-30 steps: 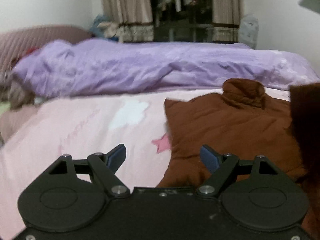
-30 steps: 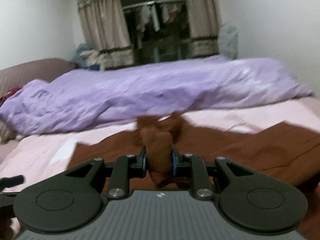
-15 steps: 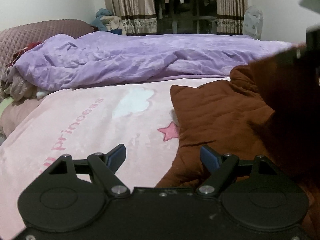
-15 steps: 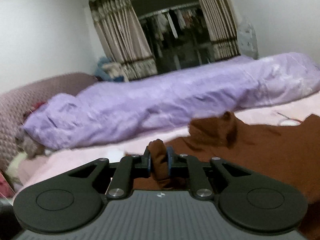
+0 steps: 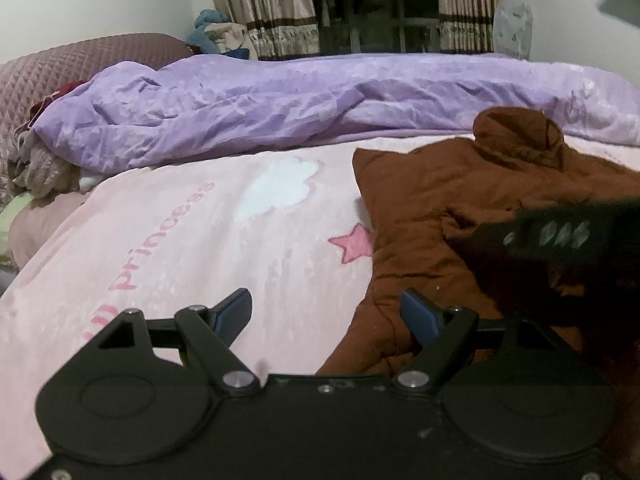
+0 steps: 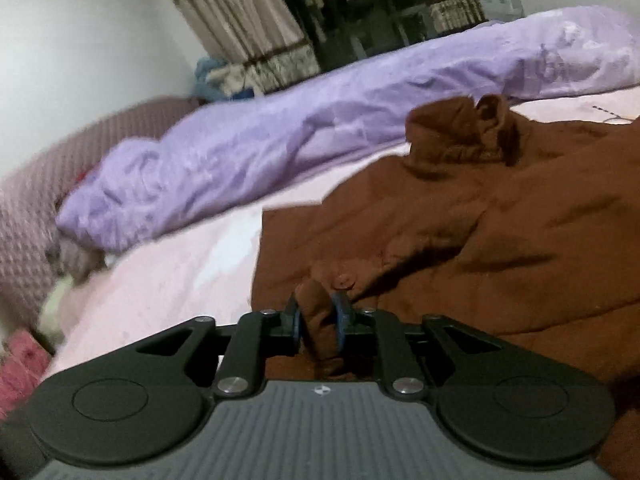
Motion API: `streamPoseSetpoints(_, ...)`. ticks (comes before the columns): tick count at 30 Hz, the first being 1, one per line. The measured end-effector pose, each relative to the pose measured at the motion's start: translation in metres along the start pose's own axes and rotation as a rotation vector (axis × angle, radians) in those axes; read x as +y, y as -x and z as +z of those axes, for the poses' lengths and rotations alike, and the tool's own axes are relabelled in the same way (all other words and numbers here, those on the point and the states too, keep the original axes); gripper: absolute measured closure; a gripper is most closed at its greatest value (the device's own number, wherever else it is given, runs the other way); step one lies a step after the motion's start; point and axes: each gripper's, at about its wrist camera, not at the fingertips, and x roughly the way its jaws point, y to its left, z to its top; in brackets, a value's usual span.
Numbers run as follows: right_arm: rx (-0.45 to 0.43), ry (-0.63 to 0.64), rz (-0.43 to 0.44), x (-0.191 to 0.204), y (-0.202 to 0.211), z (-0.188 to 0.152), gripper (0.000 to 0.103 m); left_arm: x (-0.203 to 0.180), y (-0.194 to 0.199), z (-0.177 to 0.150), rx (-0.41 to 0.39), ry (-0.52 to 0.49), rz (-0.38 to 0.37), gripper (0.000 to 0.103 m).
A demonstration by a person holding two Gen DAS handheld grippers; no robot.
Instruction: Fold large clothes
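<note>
My pink blanket point(image 5: 192, 240), printed with "Princess", a white cloud and a pink star, is the landmark for all positions. Behind it a crumpled purple duvet point(image 5: 280, 104) runs the blanket's whole far edge; beyond the duvet hang striped curtains point(image 5: 264, 4). At the blanket's far left lies a quilted mauve pillow point(image 5: 52, 68). On the blanket's right part lies my brown jacket point(image 5: 460, 200), spread flat, collar towards the duvet, its left edge just beside the pink star. My left gripper point(image 5: 326, 312) hovers over the blanket's near edge, jaws spread wide with nothing between them, its right finger above the jacket's hem. My right gripper point(image 6: 316, 316), over the jacket's near part, pinches a fold of brown cloth between its blue pads point(image 6: 342, 312); its jaws have just been easing apart, the cloth remaining between them.
</note>
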Motion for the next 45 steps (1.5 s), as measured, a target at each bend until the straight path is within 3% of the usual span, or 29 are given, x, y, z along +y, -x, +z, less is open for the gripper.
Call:
streamPoseSetpoints(4,0.027,0.065,-0.019,0.012,-0.006,-0.008,0.061,0.002,-0.001,-0.001,0.004,0.005,-0.003,0.02)
streamPoseSetpoints(6,0.067,0.068,-0.002,0.018,-0.006,-0.005,0.037,0.0,-0.001,-0.001,0.005,-0.005,0.002,0.02)
streamPoseSetpoints(9,0.051,0.085,0.024,0.026,0.014,0.007,0.032,0.001,0.0,-0.002,0.001,-0.002,0.003,0.02)
streamPoseSetpoints(11,-0.041,0.094,0.015,0.027,0.034,0.011,0.036,0.002,0.0,-0.002,0.0,0.004,0.002,0.02)
streamPoseSetpoints(12,-0.088,0.091,0.004,0.026,0.043,0.011,0.053,0.002,0.0,-0.002,-0.001,0.006,0.002,0.02)
streamPoseSetpoints(13,-0.112,0.08,-0.023,0.024,0.048,0.012,0.061,0.001,0.0,-0.002,-0.003,0.006,0.005,0.02)
streamPoseSetpoints(14,-0.103,0.064,-0.039,0.021,0.048,0.011,0.078,0.0,0.0,-0.003,-0.005,0.003,0.009,0.02)
streamPoseSetpoints(15,-0.073,0.055,-0.049,0.018,0.042,0.01,0.081,-0.002,0.0,-0.004,-0.005,-0.002,0.012,0.02)
streamPoseSetpoints(19,0.089,-0.003,-0.066,-0.002,-0.001,-0.008,0.083,-0.003,0.001,-0.005,-0.003,-0.007,0.008,0.02)
streamPoseSetpoints(23,0.061,0.032,-0.07,0.002,0.002,-0.013,0.083,-0.004,0.0,-0.007,-0.001,-0.012,0.014,0.019)
streamPoseSetpoints(28,0.042,-0.006,0.004,-0.004,0.031,0.012,0.077,-0.003,0.004,-0.005,-0.012,-0.008,0.014,0.019)
streamPoseSetpoints(31,0.012,-0.036,-0.019,-0.019,0.048,0.028,0.075,-0.004,0.005,-0.005,-0.014,-0.014,0.02,0.019)
streamPoseSetpoints(39,-0.078,-0.165,-0.286,-0.13,0.09,0.066,0.075,-0.002,0.011,-0.01,-0.032,-0.011,0.019,0.019)
streamPoseSetpoints(41,-0.006,-0.143,-0.371,-0.157,0.078,0.067,0.074,-0.003,0.009,-0.01,-0.029,-0.01,0.02,0.019)
streamPoseSetpoints(43,0.096,-0.209,-0.314,-0.191,0.053,0.053,0.075,-0.006,0.007,-0.011,-0.025,-0.017,0.027,0.019)
streamPoseSetpoints(45,0.019,-0.183,-0.263,-0.198,0.054,0.043,0.076,-0.009,0.006,-0.012,-0.028,-0.033,0.035,0.019)
